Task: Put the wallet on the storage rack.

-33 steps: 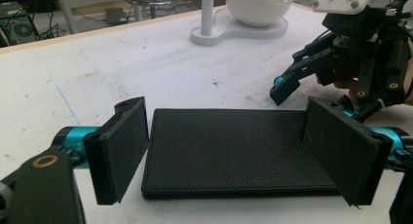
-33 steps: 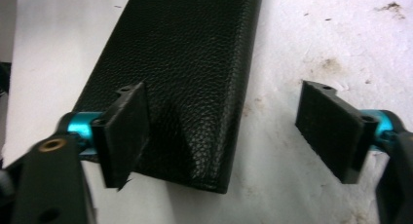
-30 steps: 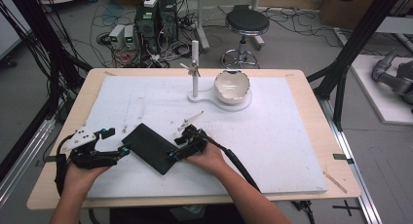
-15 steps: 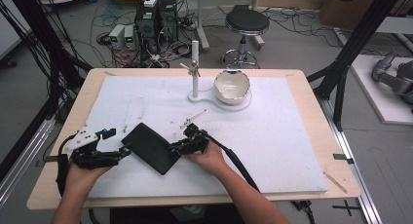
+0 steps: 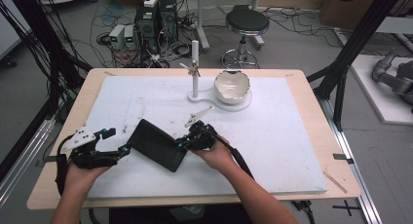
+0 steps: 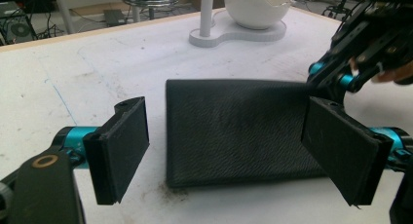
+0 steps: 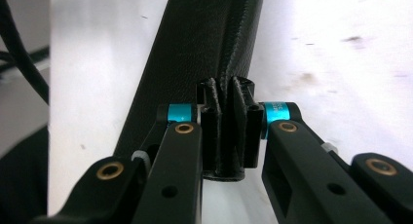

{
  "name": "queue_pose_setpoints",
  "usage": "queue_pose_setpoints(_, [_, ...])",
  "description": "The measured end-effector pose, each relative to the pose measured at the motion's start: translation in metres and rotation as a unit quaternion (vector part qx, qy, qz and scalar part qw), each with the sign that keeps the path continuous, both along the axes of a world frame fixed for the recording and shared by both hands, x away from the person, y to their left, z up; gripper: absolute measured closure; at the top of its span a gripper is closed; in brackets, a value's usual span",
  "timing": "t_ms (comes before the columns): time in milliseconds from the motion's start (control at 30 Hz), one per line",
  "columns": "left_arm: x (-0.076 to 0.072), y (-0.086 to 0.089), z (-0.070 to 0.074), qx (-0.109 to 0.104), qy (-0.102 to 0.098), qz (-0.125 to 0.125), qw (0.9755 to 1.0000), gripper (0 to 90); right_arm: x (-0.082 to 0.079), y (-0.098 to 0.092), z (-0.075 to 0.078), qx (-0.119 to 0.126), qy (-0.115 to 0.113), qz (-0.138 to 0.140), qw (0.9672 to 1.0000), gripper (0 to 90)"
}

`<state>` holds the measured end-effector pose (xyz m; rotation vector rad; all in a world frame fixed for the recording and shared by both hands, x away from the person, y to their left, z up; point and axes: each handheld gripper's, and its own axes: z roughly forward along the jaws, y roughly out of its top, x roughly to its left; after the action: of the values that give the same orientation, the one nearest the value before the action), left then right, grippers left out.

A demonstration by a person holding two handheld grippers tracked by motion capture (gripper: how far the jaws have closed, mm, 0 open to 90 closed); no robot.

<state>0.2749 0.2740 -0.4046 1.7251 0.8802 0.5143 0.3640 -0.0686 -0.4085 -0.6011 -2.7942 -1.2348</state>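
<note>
A flat black textured pouch [image 5: 157, 145] lies aslant on the white mat near the front. My right gripper [image 5: 182, 145] is at the pouch's right end. In the right gripper view the right gripper [image 7: 226, 136] has just been closing, and its pads now pinch the pouch's [image 7: 204, 48] edge, so it is shut on it. At the pouch's left end my left gripper [image 5: 117, 142] stands open. In the left gripper view its two pads [image 6: 122, 146] flank the pouch [image 6: 238, 129] without touching it, the left gripper [image 6: 231, 146] spread wide.
A white stand with an upright post [image 5: 195, 70] and a cracked white eggshell-like bowl [image 5: 233, 85] sits at the back of the mat [image 5: 282, 136]. The wooden table's front edge [image 5: 195, 200] runs just below the hands. A stool and computers stand on the floor beyond.
The right gripper's jaws have closed onto the pouch's right edge and the hand has risen slightly with it. The left gripper has stayed where it was, still open.
</note>
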Motion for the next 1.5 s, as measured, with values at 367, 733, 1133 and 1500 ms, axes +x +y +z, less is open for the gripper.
queue_pose_setpoints(367, [0.009,-0.018,0.005,-0.031,-0.008,-0.039,0.9987,17.6,-0.002,-0.06,0.024,0.014,-0.034,-0.026,0.999,84.7])
queue_pose_setpoints(733, [0.033,-0.063,0.01,-0.02,0.005,-0.096,0.9952,17.6,-0.017,-0.114,0.041,0.03,-0.081,-0.016,0.9961,84.9])
queue_pose_setpoints(1133, [0.05,-0.096,0.007,-0.024,0.018,-0.145,0.989,17.6,-0.031,-0.145,0.043,0.073,-0.103,0.008,0.992,85.0])
queue_pose_setpoints(1500, [0.055,-0.105,0.004,-0.038,0.027,-0.182,0.9821,17.8,-0.041,-0.147,0.047,0.095,-0.134,0.067,0.9841,84.9])
